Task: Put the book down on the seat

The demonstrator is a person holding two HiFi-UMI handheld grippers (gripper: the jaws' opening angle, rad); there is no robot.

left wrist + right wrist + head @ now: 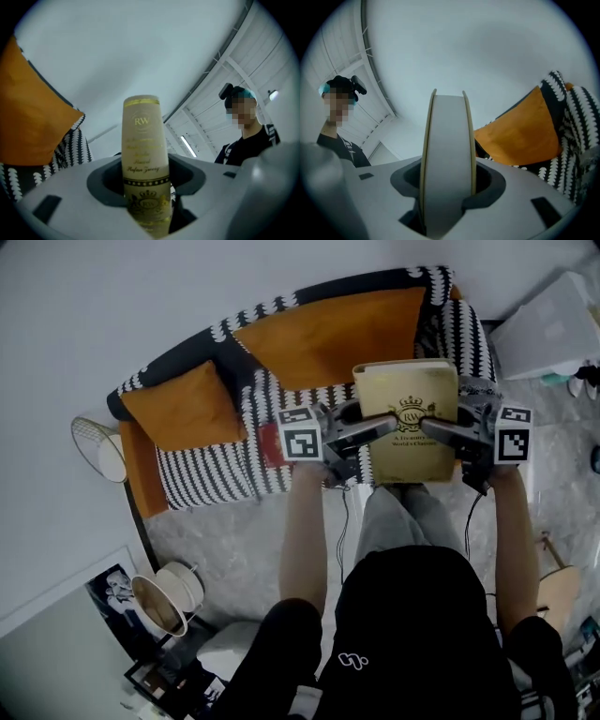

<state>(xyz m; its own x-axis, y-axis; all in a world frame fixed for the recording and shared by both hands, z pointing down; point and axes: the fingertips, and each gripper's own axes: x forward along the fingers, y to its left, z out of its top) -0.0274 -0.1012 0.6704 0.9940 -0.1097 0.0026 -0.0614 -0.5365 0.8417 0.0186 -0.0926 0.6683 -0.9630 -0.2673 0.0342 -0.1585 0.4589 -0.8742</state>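
A gold hardback book (406,418) with a crown emblem is held face up between both grippers, above the right part of the sofa seat (211,476). My left gripper (382,427) reaches in from the left and is shut on the book's spine (143,140), gold and marked "RW". From the right, my right gripper (434,427) clamps the opposite side; its own view shows the pale page edge (449,136) standing upright between the jaws. The seat is draped in a black-and-white patterned throw. An orange cushion (183,409) leans at the sofa's left end.
An orange back cushion (328,338) lies behind the book. A wire basket and a round white thing (98,448) stand at the sofa's left end. A white box (553,324) sits to the right. Round containers (164,598) rest on the floor near my legs (403,521).
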